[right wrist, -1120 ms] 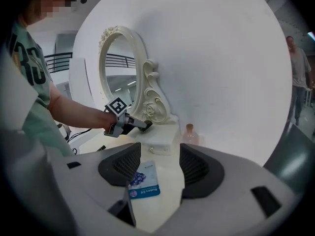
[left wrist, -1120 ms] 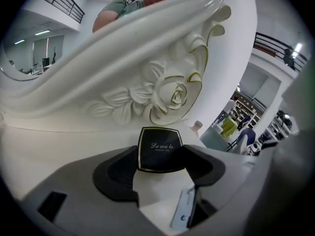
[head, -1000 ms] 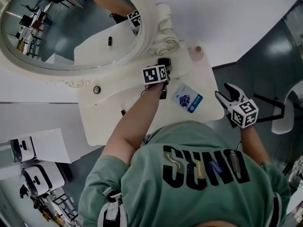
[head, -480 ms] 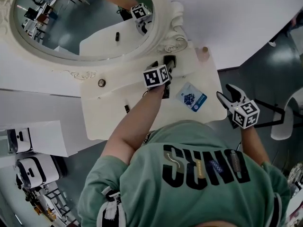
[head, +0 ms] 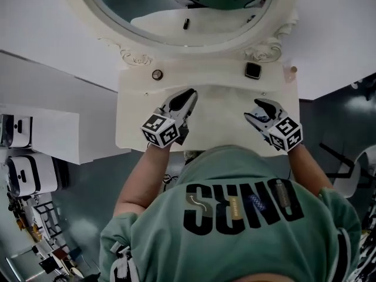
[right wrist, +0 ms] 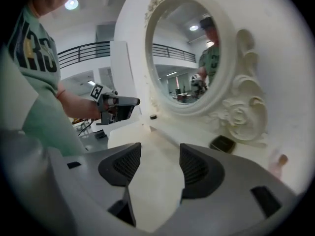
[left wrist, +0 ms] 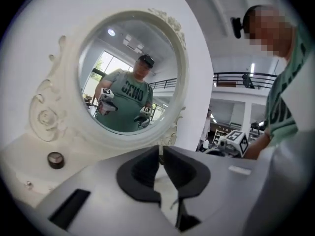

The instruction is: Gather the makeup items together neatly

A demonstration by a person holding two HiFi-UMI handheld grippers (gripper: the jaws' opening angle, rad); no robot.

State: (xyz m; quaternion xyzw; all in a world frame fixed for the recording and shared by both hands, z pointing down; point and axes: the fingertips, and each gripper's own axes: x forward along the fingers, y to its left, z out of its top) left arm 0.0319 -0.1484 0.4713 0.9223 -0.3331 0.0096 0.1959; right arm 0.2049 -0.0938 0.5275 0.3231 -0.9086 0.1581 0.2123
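A black square compact [head: 252, 70] lies at the foot of the mirror, also seen in the right gripper view [right wrist: 222, 143]. A small round dark-lidded jar [head: 157, 74] sits at the table's back left [left wrist: 55, 160]. A small pinkish bottle [head: 292, 70] stands at the back right corner [right wrist: 280, 161]. My left gripper [head: 189, 94] hovers over the table's middle left; its jaws are closing, almost together, with nothing between them [left wrist: 161, 154]. My right gripper [head: 257, 107] hangs open over the front right, empty [right wrist: 155, 163].
The cream vanity table [head: 223, 113] has a raised back ledge under an oval mirror with an ornate frame [head: 261, 50]. The person's body covers the table's front edge. White equipment [head: 26, 175] stands on the floor to the left.
The left gripper drew back from the black compact toward the front left, and its jaws came together. The right gripper moved in over the table. The head view swung to face the mirror squarely.
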